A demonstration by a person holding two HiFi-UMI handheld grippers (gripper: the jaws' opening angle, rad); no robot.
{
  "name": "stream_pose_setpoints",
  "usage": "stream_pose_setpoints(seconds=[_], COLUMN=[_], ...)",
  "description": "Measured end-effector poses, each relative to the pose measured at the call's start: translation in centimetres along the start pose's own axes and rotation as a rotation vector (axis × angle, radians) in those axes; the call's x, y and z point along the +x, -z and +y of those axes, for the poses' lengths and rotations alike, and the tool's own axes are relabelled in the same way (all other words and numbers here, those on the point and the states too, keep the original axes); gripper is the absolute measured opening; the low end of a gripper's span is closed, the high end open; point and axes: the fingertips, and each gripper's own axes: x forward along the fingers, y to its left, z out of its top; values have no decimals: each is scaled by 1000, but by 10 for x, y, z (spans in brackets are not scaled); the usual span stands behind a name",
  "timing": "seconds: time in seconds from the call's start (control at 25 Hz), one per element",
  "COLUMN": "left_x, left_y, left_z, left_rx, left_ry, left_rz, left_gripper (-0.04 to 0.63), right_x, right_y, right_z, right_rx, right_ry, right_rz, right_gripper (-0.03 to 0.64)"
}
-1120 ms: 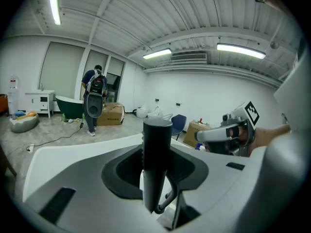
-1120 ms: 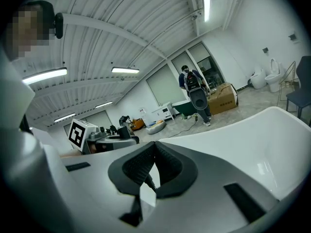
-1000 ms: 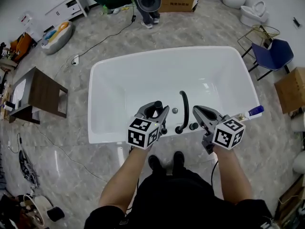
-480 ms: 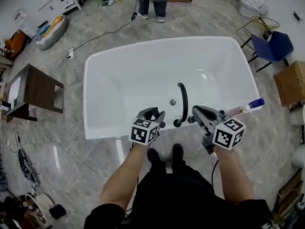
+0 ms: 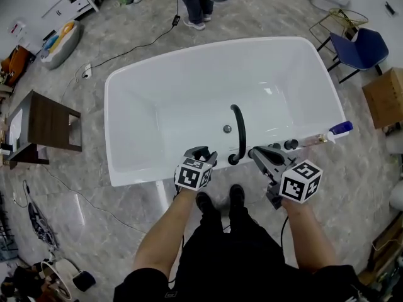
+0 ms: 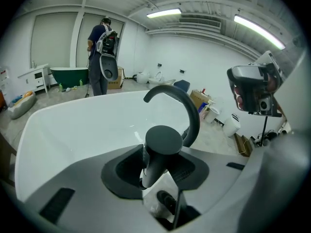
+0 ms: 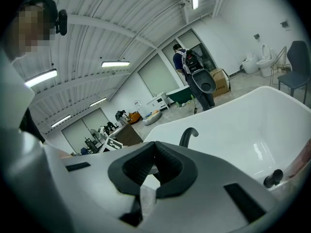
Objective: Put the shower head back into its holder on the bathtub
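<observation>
Standing at the near rim of the white bathtub, the person holds 1 gripper in each hand over that rim. The left gripper is clenched on the dark shower head. In the left gripper view its handle stands between the 2 dark pads, which press on it from both sides, and its round end faces the camera. The shower head is at the near rim, just left of the base of the black curved faucet, which arches toward the far side of the tub. Below the handle a small dark round part shows against white, but whether the shower head sits in its holder cannot be told. The right gripper is closed on nothing, and in the right gripper view its 2 ribbed pads meet. It hangs just right of the faucet base, apart from it. A round drain lies on the tub floor left of the faucet. A dark knob sits on the rim to the right, and a bottle with a blue cap lies at the near right corner. Beyond the tub another person stands on the grey floor, with a blue chair at far right and a brown table at left.
</observation>
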Motion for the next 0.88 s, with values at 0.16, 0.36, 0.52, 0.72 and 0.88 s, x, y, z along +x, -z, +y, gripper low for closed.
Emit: stream_pose_setpoints(seconds=[0.16,0.36,0.52,0.72,0.88], left_x=[15,23,31,42,47], left_y=[15,35,43,53,60], left_z=[-1,9,12,12,10], left_rx=[11,1,14,20,43], left_ry=[6,-4,-4,1,-3], left_rz=[51,114,146,186,216], left_gripper=[149,150,150,150,152], right_x=[-6,-12,-16,-26,-36], right_y=[12,19,25,33,39], right_z=[-9,-13,-18,-20,-24], right_rx=[25,51,68,82,95], right_ry=[12,37,50,68,92], right_rz=[12,2,-8,-12,-17], right_gripper=[17,17,17,17,17])
